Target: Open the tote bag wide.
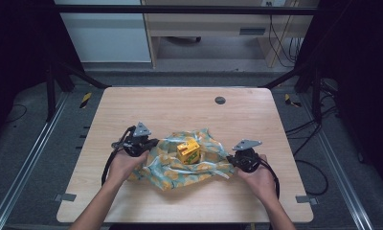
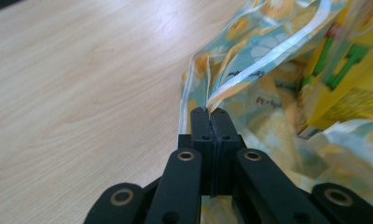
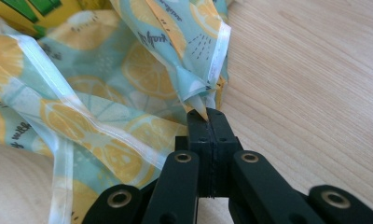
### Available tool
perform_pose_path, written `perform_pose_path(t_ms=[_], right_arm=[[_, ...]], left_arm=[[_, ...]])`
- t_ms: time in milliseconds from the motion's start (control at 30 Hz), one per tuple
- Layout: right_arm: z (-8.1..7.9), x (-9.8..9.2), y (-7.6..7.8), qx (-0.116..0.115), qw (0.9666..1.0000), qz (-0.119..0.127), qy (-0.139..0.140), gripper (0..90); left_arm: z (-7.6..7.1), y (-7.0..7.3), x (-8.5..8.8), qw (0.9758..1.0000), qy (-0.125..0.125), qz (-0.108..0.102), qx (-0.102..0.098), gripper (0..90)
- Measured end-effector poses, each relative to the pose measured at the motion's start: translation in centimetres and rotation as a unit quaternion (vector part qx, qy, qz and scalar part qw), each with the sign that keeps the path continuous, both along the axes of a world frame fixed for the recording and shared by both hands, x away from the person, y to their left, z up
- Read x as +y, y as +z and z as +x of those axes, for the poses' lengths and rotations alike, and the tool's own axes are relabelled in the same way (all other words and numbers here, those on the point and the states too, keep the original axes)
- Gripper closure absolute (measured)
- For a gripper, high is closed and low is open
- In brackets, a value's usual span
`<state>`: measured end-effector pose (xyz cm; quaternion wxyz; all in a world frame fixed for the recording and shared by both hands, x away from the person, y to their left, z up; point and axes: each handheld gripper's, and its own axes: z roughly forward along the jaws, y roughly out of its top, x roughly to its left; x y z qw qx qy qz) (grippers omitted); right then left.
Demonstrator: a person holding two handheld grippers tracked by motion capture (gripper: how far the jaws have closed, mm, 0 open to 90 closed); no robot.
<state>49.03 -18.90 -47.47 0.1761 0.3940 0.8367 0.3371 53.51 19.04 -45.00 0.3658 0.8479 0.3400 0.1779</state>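
Left gripper (image 1: 149,143) pinches the cloth's (image 1: 173,170) left edge, jaws clamped tight on the hem. Right gripper (image 1: 231,159) is likewise closed on the right edge. Cloth lies crumpled mid-table (image 1: 180,108), between both hands. Yellow box (image 1: 188,151) stands upright on its centre.

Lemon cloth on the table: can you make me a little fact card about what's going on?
cloth: lemon cloth, crumpled on the wooden table
on the cloth: yellow box, upright near the middle
left gripper: shut on the cloth's edge
right gripper: shut on the cloth's edge at the opposite side
hands: one behind each gripper, at the near side of the table
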Motion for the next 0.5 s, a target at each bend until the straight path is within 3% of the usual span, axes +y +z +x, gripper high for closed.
perform_pose_path(t_ms=[167, 500], right_arm=[[0.1, 0.1, -0.5, 0.008, 1.0, -0.004, 0.001, 90.0], [0.2, 0.2, -1.3, 0.017, 0.9997, -0.018, 0.007, 90.0]], left_arm=[[0.3, -1.5, 0.0, 0.9999, 0.003, 0.003, 0.014, 90.0], [0.5, -2.5, 0.1, 0.9998, 0.005, 0.0, 0.019, 90.0]])
